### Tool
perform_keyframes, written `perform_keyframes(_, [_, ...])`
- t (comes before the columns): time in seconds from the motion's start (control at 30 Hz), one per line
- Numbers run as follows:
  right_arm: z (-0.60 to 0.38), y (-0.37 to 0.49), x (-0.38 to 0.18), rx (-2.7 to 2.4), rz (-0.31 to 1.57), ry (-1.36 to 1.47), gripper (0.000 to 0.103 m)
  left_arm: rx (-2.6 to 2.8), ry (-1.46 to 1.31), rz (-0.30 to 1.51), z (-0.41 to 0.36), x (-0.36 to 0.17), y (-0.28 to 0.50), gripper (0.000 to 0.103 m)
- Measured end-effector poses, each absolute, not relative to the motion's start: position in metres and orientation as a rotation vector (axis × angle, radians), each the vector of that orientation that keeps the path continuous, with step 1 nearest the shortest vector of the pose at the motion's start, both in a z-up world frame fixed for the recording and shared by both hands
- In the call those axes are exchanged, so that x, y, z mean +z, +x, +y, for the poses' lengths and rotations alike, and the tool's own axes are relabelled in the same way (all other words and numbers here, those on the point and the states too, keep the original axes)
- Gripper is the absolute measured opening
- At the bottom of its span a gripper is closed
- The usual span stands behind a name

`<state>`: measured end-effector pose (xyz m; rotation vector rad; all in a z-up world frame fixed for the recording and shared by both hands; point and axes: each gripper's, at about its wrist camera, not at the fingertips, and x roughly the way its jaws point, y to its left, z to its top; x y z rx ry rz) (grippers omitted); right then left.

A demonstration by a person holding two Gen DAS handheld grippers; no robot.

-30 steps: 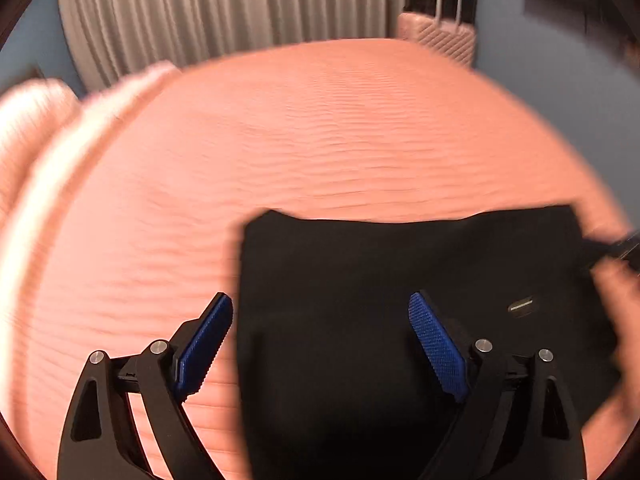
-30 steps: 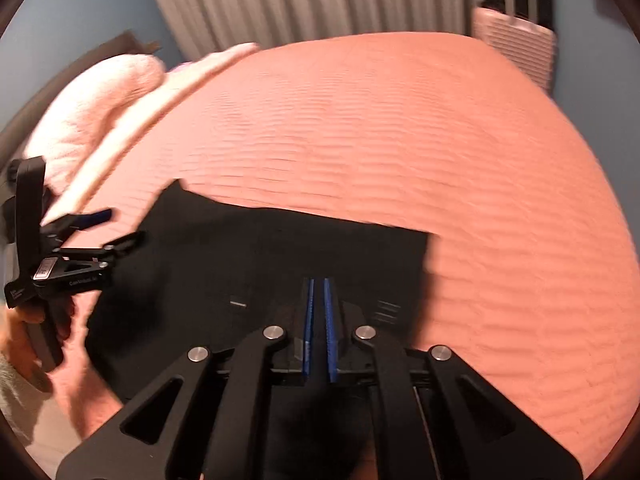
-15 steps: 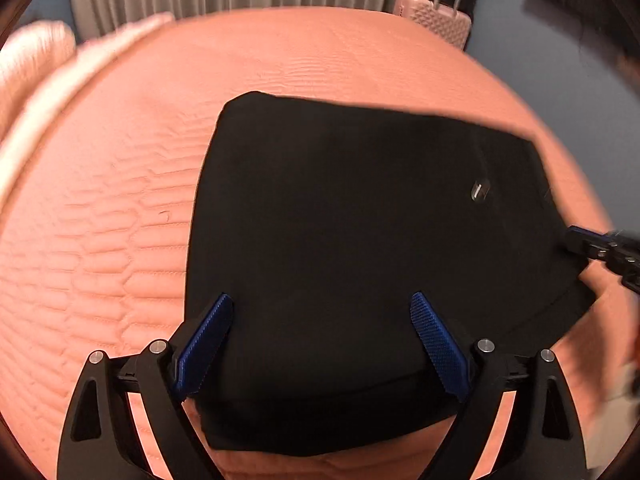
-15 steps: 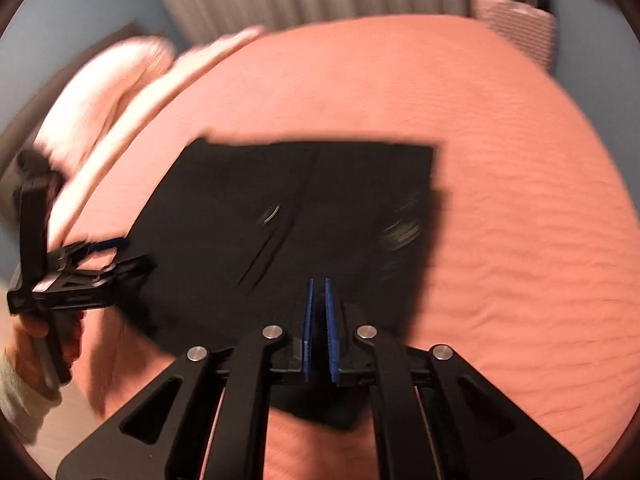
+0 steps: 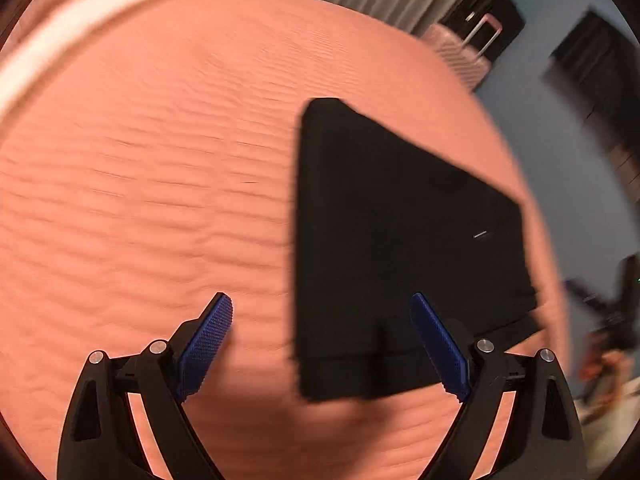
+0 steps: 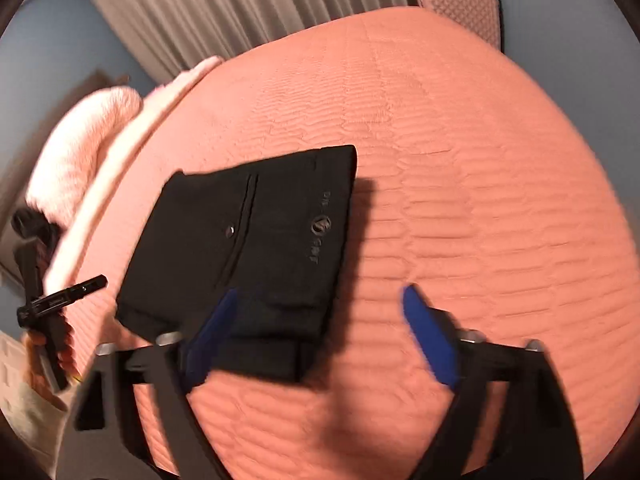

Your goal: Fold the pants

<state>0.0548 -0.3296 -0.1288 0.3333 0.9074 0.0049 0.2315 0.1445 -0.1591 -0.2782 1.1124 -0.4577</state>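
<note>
Spreading wide and gripping nothing, the left tongs (image 5: 322, 348) and right tongs (image 6: 320, 332) hover above the bed (image 6: 460, 200). Just ahead of both, the black pants (image 6: 256, 248) lie flat as a compact folded rectangle, so folding appears complete or nearly so. Beyond the tongs: pink pillow (image 6: 76, 148), grey curtains (image 6: 224, 8), pink suitcase (image 6: 460, 4), blue wall (image 5: 568, 128).

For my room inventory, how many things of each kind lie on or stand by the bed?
Black folded pants: 1
Pink suitcase: 1
Black suitcase: 1
Fluffy pink pillow: 1
Total: 4
</note>
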Motion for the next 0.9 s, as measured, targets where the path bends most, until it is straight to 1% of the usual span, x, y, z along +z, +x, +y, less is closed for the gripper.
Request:
perform_keyframes(0.03, [-0.329, 0.061, -0.134, 0.011, 0.926, 0.358, 0.084, -0.481, -0.315, 1.147, 0.141, -0.167, 0.243, 0.090])
perform_keyframes(0.13, [-0.322, 0.053, -0.143, 0.000, 0.946, 0.409, 0.084, -0.467, -0.261, 1.188, 0.131, -0.175, 0.245, 0.089])
perform_keyframes(0.2, [-0.331, 0.039, -0.146, -0.037, 0.946, 0.426, 0.084, -0.467, -0.236, 1.179, 0.131, -0.176, 0.235, 0.089])
perform_keyframes(0.3, [-0.333, 0.016, -0.148, -0.090, 0.950, 0.417, 0.084, -0.412, -0.203, 1.160, 0.126, -0.170, 0.198, 0.089])
perform_keyframes(0.4, [-0.315, 0.000, -0.144, -0.146, 0.933, 0.332, 0.084, -0.271, -0.006, 1.121, 0.103, -0.159, 0.157, 0.090])
perform_keyframes(0.5, [-0.279, -0.011, -0.132, -0.193, 0.892, 0.209, 0.084, -0.115, 0.188, 1.024, 0.077, -0.145, 0.122, 0.090])
perform_keyframes(0.7, [-0.219, -0.006, -0.109, -0.217, 0.809, 0.075, 0.084, -0.057, 0.173, 0.995, 0.056, -0.126, 0.107, 0.090])
perform_keyframes(0.8, [-0.206, -0.003, -0.104, -0.179, 0.795, 0.075, 0.084, -0.081, 0.172, 0.985, 0.045, -0.123, 0.103, 0.090])
perform_keyframes(0.87, [-0.205, 0.006, -0.106, -0.167, 0.806, 0.071, 0.089, -0.090, 0.189, 0.989, 0.039, -0.123, 0.103, 0.090])
perform_keyframes(0.9, [-0.207, 0.011, -0.107, -0.152, 0.812, 0.078, 0.090, -0.097, 0.193, 0.990, 0.036, -0.123, 0.103, 0.090])
